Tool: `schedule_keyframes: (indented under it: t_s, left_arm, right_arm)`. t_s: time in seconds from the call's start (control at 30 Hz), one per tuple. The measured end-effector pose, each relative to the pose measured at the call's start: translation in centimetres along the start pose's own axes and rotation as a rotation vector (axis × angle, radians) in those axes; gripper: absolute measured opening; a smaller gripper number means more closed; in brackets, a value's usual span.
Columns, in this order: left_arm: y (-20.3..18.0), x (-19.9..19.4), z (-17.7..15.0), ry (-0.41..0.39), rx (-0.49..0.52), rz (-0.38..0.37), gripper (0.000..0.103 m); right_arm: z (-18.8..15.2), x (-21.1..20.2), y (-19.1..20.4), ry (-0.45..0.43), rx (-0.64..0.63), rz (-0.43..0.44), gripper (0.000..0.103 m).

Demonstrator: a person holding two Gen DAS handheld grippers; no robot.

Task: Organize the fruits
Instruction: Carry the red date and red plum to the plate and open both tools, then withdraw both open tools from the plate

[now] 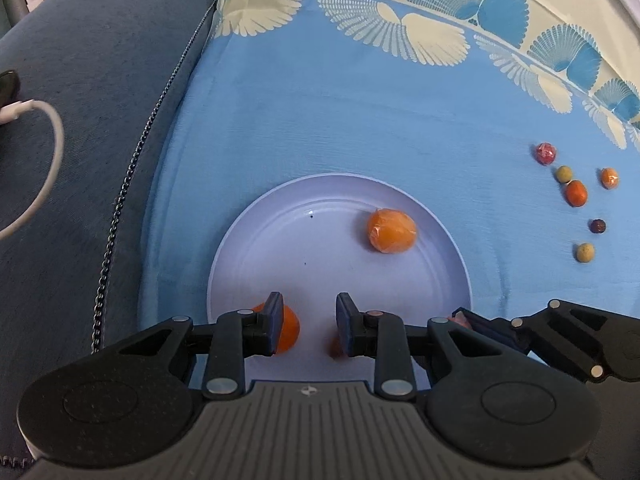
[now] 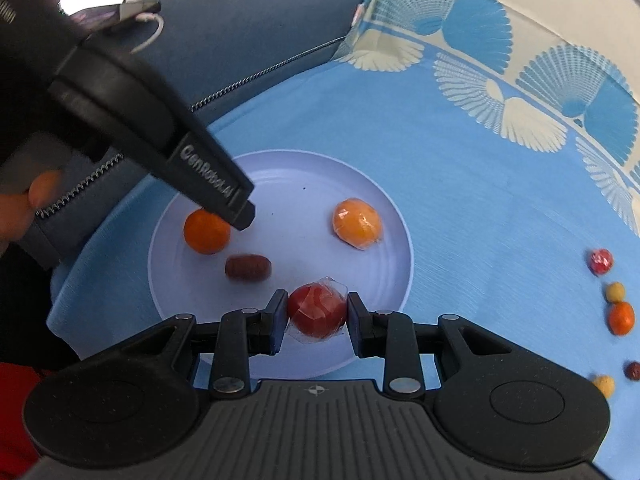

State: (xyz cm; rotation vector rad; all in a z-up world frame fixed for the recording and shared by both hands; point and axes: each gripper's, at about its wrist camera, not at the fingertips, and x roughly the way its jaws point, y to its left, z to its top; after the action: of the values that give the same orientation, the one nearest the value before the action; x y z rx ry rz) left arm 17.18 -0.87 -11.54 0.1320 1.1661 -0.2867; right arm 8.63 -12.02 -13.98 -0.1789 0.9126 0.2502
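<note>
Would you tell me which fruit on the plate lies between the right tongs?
The plastic-wrapped red round fruit; the two orange fruits and the brown oblong one lie free.

**Room around the plate**

I am seeing the plate (image 2: 400, 240) crowding up: an orange fruit (image 2: 207, 232) and a brown date-like piece (image 2: 248, 267) are sitting on its left, a wrapped orange fruit (image 2: 357, 223) on its far right. The left gripper (image 2: 240, 216) is hanging over the left part, blocking my way in there. The middle of the plate is lying bare. Small fruits (image 2: 621, 317) are lining the cloth (image 2: 480, 184) well to the right; between them and the plate, cloth is lying open.
</note>
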Motion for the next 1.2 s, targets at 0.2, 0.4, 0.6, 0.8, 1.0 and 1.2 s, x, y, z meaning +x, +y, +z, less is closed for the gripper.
schedule_keyframes:
  t_s: [0.2,0.4,0.6,0.8,1.0,1.2]
  left_arm:
    - [-0.1,1.3,0.5,0.01,0.01,0.015,0.032]
    - [0.4,-0.4,0.6,-0.064,-0.004,0.041,0.098]
    - [0.8,-3.5,-1.5,-0.066,-0.018,0.097,0.103]
    - [1.0,-6.3,-5.6,-0.03,-0.054,0.101,0.103]
    - [0.1,-9.0,-9.2,-0.053,-0.052,0.102,0.103]
    - [-1.6,-11.5,-10.6,-0.115,-0.018,0.087,0.103]
  right_arm:
    - [0.4,1.5,0.0,0.012,-0.012,0.011,0.033]
    - [1.1,0.5,-0.7,-0.018,0.017,0.009,0.079]
    - [-0.4,-3.6,-1.5,0.005,0.097,-0.019,0.095]
    - [-3.1,-7.5,-0.9,0.036,0.198,-0.01,0.098]
    - [-4.3,-10.8,0.5,-0.022,0.182,-0.046,0.099]
    - [-4.8,-13.6,1.4,-0.089,0.17,-0.08,0.1]
